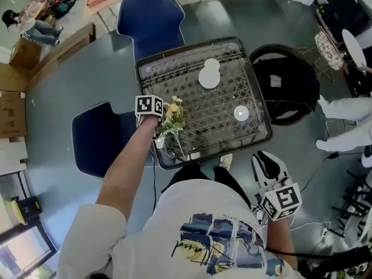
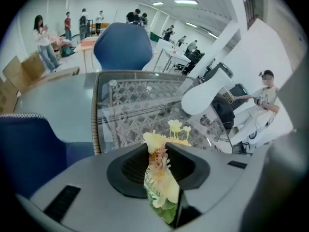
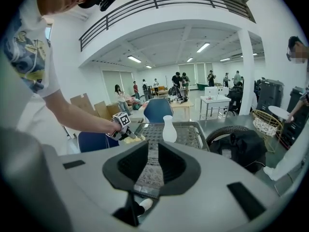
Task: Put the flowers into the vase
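Your left gripper [image 2: 161, 153] is clamped on the yellow flowers [image 2: 163, 182], the bunch pinched between its jaws, over the glass table's [image 1: 244, 138] near left corner. The white vase [image 1: 209, 74] stands well apart, farther back. Your right gripper [image 3: 149, 170] is open and empty.

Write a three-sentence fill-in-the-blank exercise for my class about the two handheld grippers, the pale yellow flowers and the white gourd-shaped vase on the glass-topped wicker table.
1. The left gripper is shut on a bunch of pale yellow ____.
2. The white gourd-shaped vase stands on the glass-topped wicker ____.
3. The right gripper, held away from the tabletop, has ____ between its open jaws.

Missing words: flowers; table; nothing.
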`<state>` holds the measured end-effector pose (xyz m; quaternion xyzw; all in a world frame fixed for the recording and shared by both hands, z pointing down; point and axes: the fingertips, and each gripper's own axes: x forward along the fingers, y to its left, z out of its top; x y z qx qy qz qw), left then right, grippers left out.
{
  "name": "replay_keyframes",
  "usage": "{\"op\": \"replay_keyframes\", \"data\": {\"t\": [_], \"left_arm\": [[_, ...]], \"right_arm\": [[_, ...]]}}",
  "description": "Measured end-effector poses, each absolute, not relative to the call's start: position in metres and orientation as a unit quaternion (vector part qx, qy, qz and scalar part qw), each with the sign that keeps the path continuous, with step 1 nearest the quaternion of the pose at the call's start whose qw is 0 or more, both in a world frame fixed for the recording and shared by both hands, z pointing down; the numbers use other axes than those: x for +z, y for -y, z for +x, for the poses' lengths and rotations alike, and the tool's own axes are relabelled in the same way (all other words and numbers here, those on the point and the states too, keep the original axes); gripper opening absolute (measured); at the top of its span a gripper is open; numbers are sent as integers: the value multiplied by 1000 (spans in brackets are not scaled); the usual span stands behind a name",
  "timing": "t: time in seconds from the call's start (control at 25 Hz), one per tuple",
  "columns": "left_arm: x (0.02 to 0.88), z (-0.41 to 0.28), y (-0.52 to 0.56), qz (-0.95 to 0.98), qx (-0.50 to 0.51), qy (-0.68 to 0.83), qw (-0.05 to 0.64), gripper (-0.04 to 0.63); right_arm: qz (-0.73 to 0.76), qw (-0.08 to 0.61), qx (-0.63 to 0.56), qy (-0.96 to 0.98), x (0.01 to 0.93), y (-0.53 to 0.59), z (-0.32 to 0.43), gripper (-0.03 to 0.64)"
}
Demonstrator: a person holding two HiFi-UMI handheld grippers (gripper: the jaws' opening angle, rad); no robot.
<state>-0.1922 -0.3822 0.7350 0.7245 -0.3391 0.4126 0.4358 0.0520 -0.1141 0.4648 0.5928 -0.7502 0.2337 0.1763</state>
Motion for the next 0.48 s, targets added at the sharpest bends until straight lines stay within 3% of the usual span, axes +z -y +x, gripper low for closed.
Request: {"op": "replay_keyframes", "data": {"t": [0.48], "left_arm": [[548,-155,432,865,310,330,218,110]], "right_arm": [[608,164,219,745,457,114,54,61]]}}
